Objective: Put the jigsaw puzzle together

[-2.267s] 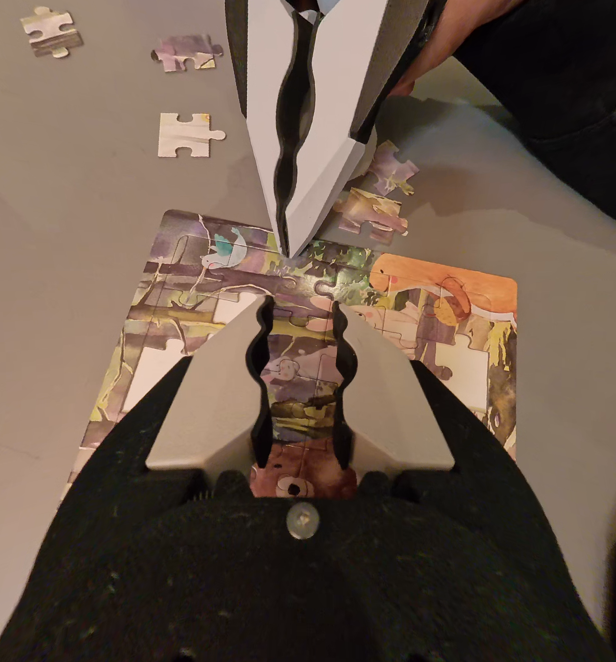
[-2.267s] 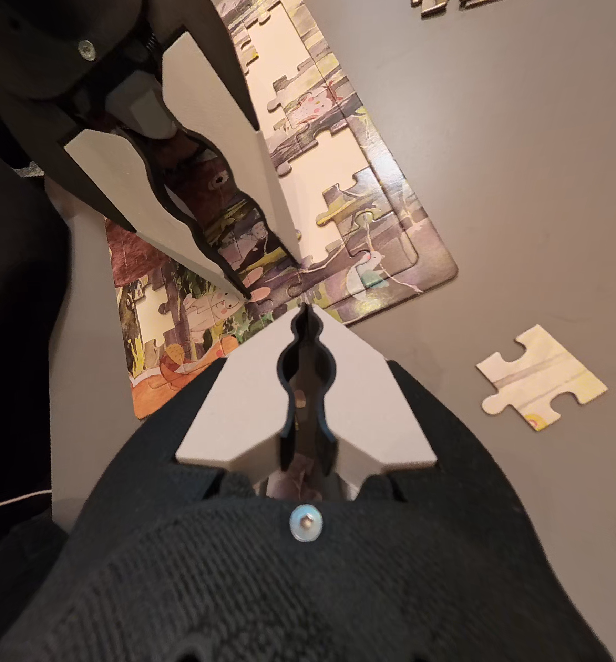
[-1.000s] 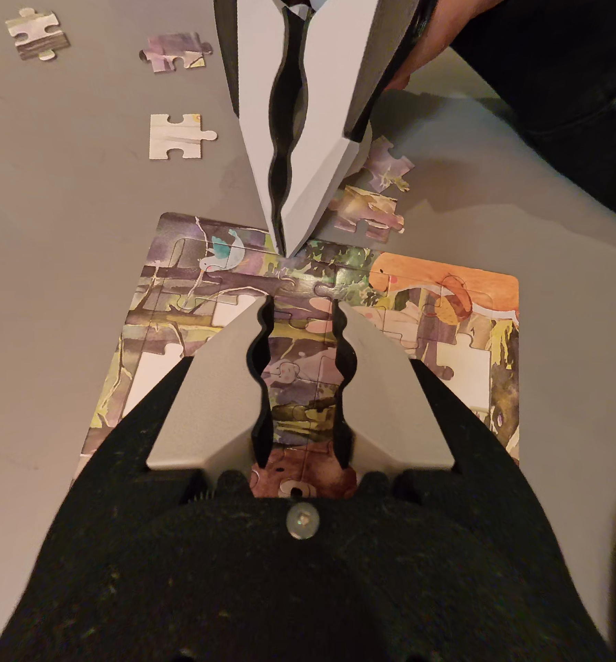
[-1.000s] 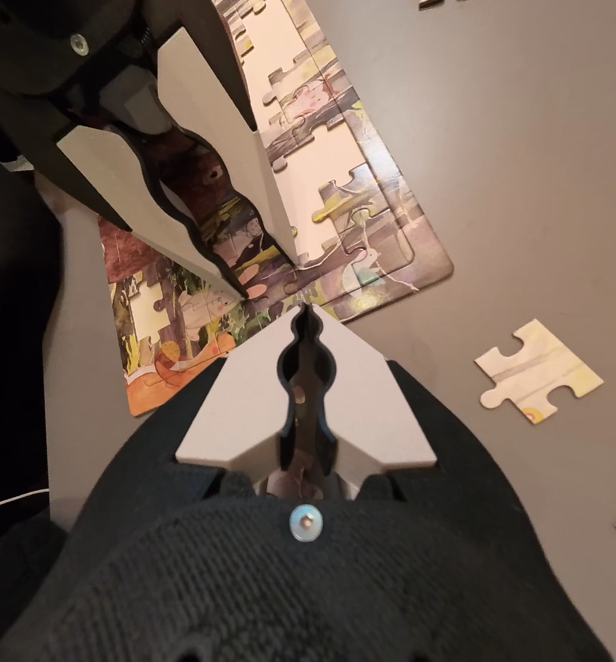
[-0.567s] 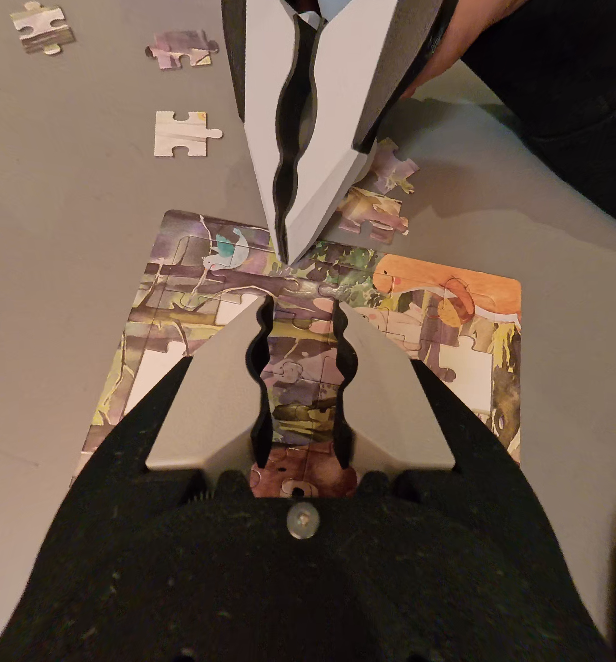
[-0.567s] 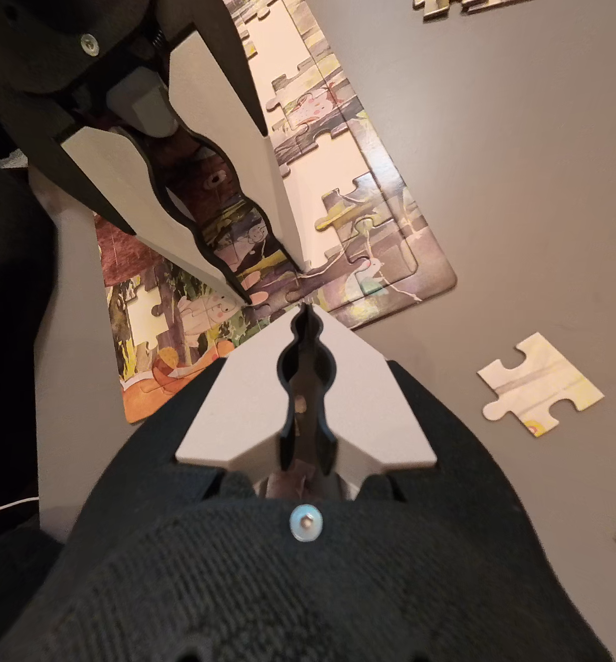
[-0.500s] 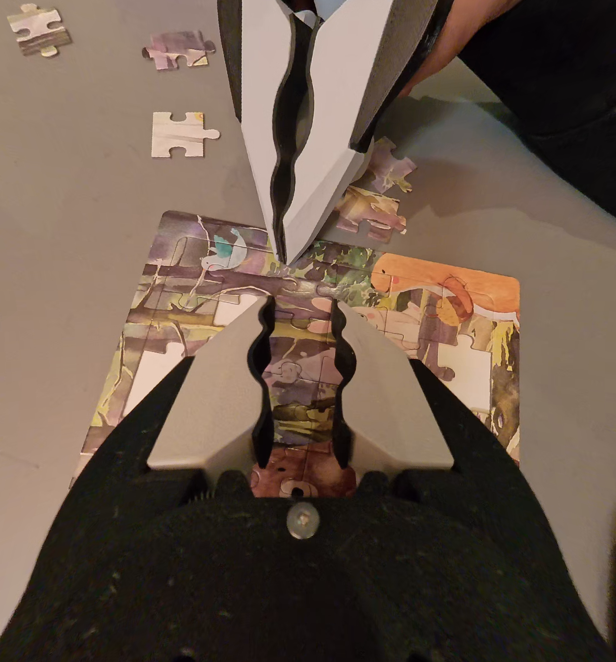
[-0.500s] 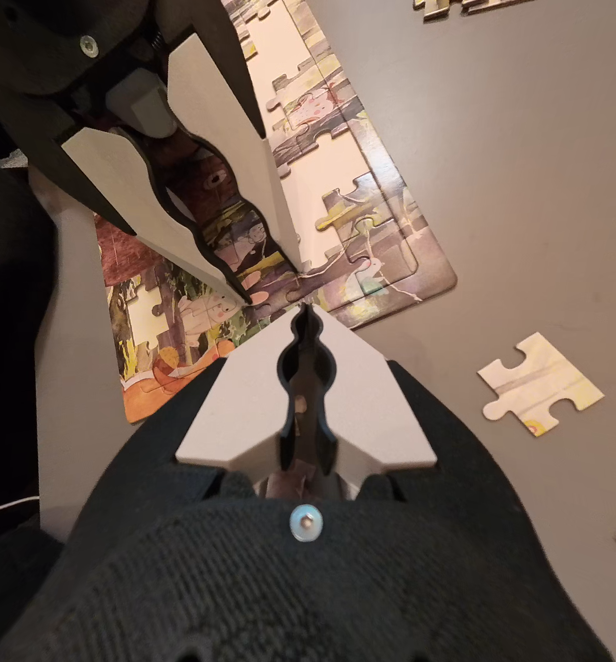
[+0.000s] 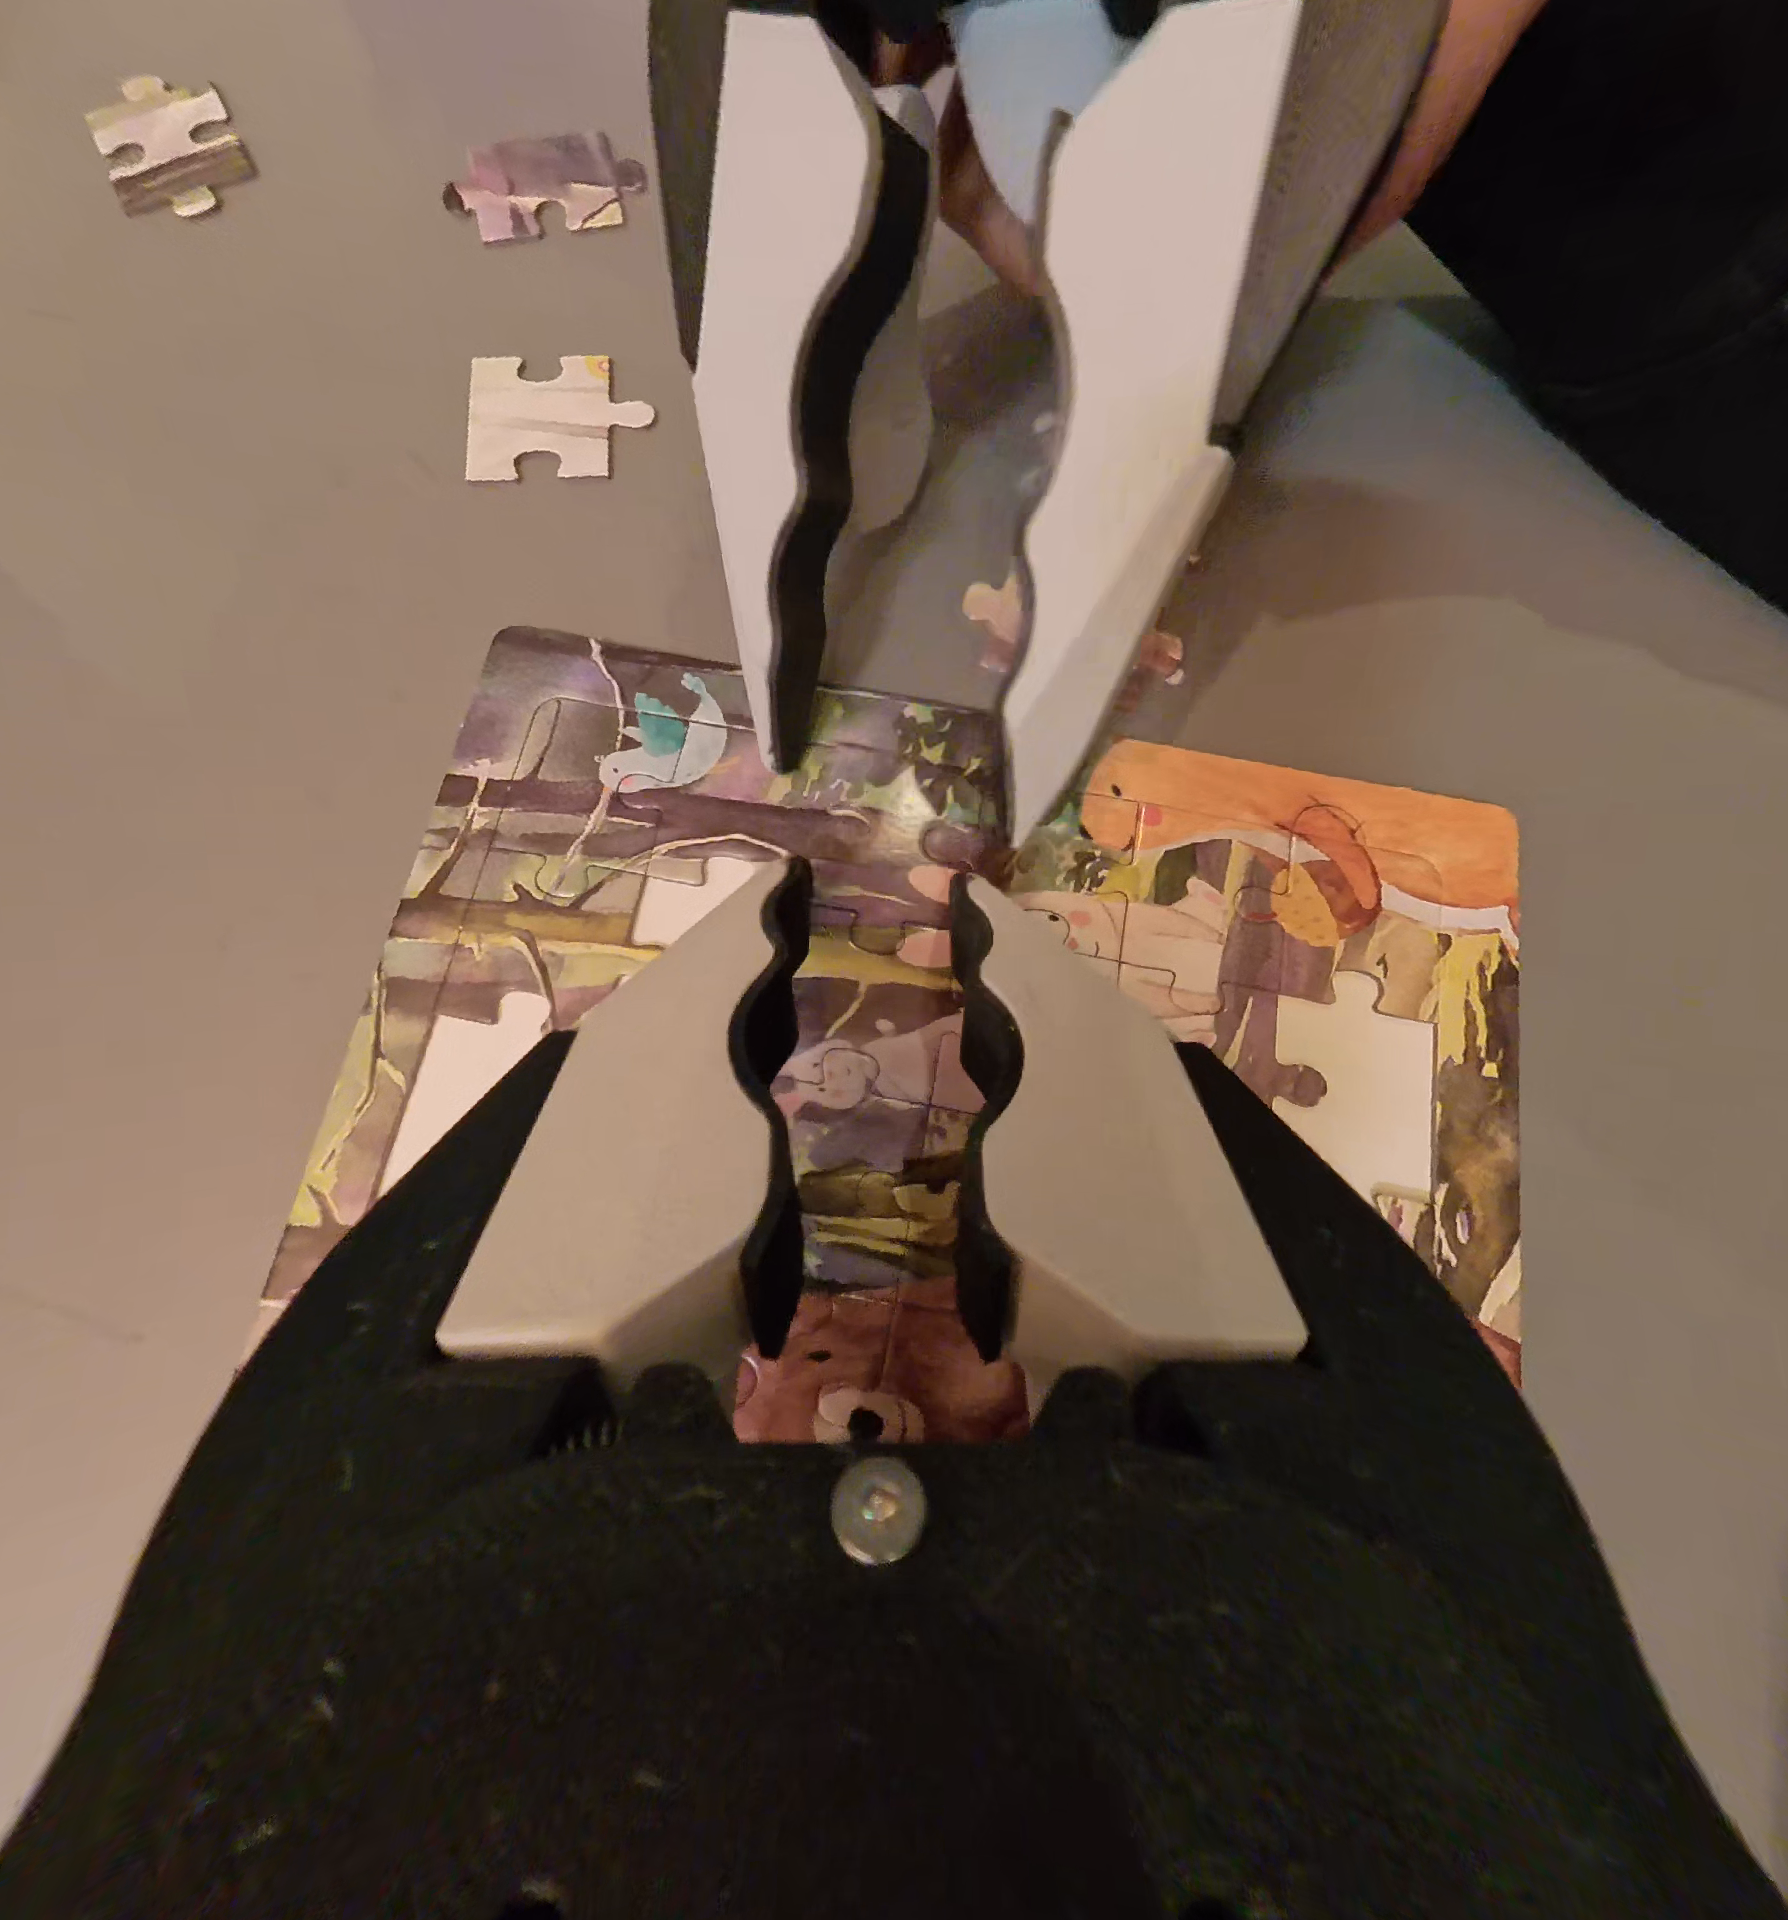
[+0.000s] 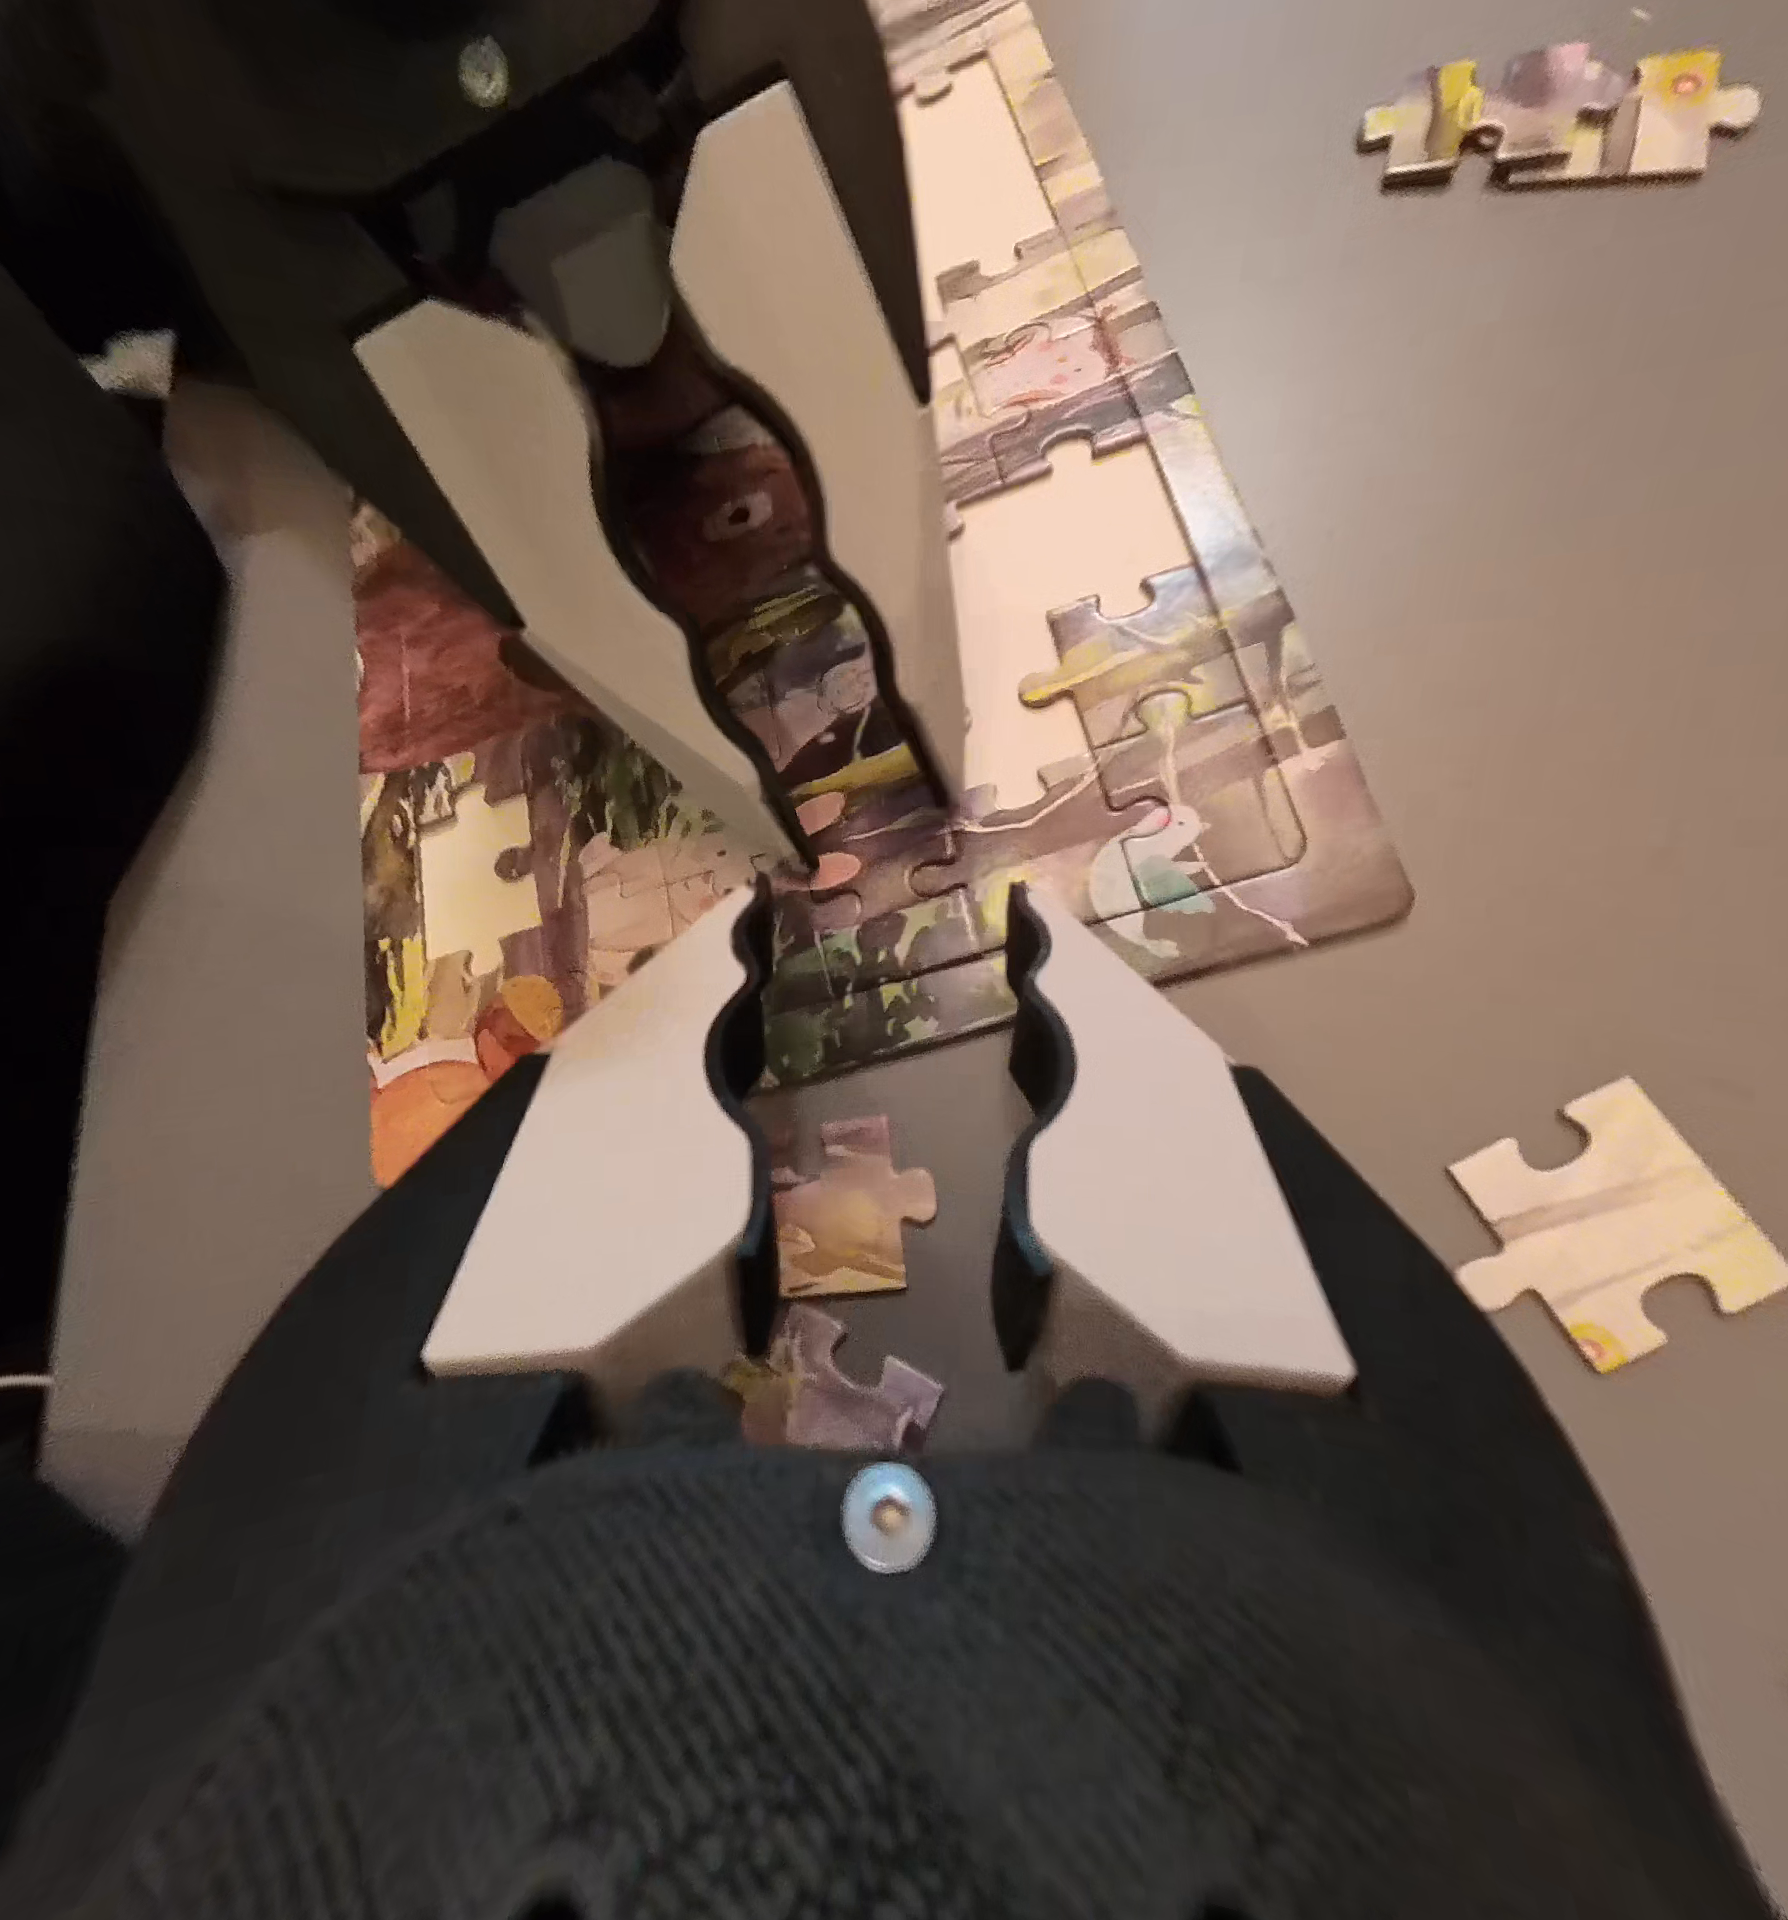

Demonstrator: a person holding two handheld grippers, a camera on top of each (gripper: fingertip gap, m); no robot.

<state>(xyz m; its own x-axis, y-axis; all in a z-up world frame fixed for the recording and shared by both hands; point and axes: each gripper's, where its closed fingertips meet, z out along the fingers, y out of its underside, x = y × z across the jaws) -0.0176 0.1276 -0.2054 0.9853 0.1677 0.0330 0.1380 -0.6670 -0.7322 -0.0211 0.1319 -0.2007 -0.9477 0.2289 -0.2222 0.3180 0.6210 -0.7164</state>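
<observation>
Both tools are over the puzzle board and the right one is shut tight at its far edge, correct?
Not quite. The right tool is open: the right wrist view shows a clear gap between its fingers, with the puzzle board edge and a loose piece visible through it. The rest holds: the left tool is open over the board too.

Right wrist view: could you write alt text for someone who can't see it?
The right gripper, jaws open and empty, hovers over the near edge of a partly finished jigsaw puzzle on a grey table. The left gripper, also open, reaches in from the top left, and loose pieces lie around.
</observation>
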